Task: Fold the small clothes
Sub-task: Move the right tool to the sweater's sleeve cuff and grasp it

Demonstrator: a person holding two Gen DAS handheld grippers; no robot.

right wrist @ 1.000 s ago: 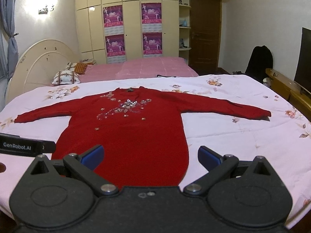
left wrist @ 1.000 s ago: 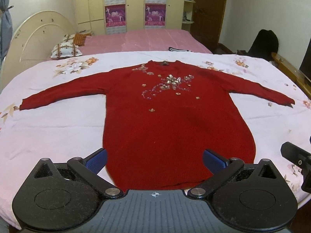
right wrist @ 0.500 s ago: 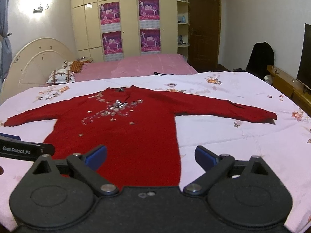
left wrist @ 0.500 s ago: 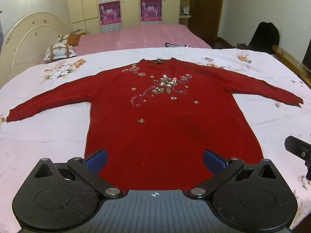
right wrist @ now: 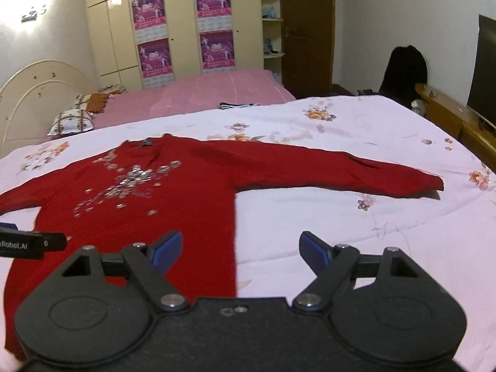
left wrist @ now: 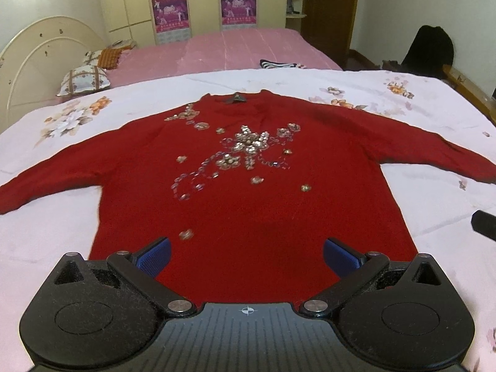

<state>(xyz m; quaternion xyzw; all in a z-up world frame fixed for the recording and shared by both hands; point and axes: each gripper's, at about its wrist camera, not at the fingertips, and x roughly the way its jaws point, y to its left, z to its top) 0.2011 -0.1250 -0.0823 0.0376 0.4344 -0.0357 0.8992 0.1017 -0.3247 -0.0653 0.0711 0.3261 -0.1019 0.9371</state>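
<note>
Currently the left tongs (left wrist: 246,255) hover wide and empty over the red sweater (left wrist: 248,192) flat on the bed (left wrist: 46,232). The right tongs (right wrist: 238,251), empty and just narrowing, straddle its side edge; grip only fabric there.

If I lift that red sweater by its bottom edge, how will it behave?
The red sweater lies flat and soft on the quilt, so it will probably drape limply. The outspread sleeves would likely trail. The sequin decoration might snag or add slight weight.
</note>
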